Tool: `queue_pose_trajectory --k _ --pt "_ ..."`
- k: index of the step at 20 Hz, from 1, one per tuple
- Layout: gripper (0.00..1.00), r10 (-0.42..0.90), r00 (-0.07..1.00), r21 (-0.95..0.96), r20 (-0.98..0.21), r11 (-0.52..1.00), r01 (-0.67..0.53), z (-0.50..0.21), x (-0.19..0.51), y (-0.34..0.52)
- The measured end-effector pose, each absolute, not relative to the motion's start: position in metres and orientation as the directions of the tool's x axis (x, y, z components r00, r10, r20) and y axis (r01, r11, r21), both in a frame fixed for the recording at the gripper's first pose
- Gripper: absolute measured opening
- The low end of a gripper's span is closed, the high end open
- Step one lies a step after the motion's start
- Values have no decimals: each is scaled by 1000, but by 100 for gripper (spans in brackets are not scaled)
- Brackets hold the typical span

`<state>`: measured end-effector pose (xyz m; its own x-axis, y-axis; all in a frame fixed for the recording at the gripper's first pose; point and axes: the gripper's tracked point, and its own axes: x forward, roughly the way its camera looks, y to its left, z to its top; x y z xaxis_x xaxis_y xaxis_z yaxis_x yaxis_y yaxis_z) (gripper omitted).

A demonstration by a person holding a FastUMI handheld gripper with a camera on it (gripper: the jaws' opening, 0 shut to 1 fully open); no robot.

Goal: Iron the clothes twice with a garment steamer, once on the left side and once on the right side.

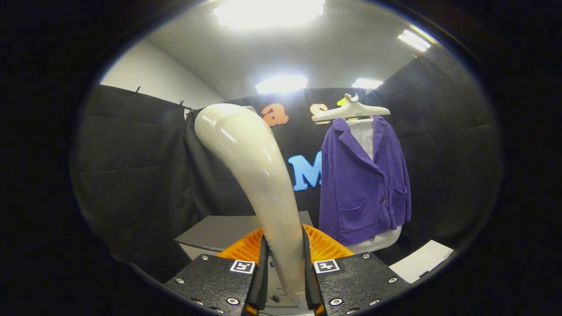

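A cream garment steamer [252, 169] rises from between my fingers, its handle clamped by both of them and its head curving up and away to the left. My gripper [285, 267] is shut on that handle. Beyond the fingers and to their right, a purple jacket [364, 184] over a white shirt hangs on a pale hanger [349, 110] against the booth's black cloth wall. The steamer head stands well apart from the jacket, to its left.
A grey table top [219, 231] lies just beyond the fingers, partly hidden by the steamer. A white flat surface [421, 260] sits low at the right, below the jacket. Black cloth walls close the booth on all sides.
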<state>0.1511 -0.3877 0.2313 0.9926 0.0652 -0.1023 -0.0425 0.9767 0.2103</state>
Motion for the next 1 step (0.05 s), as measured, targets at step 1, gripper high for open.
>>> queue_pose_trajectory --k 1 --pt "34 68 992 196 -105 980 -47 230 151 -388"
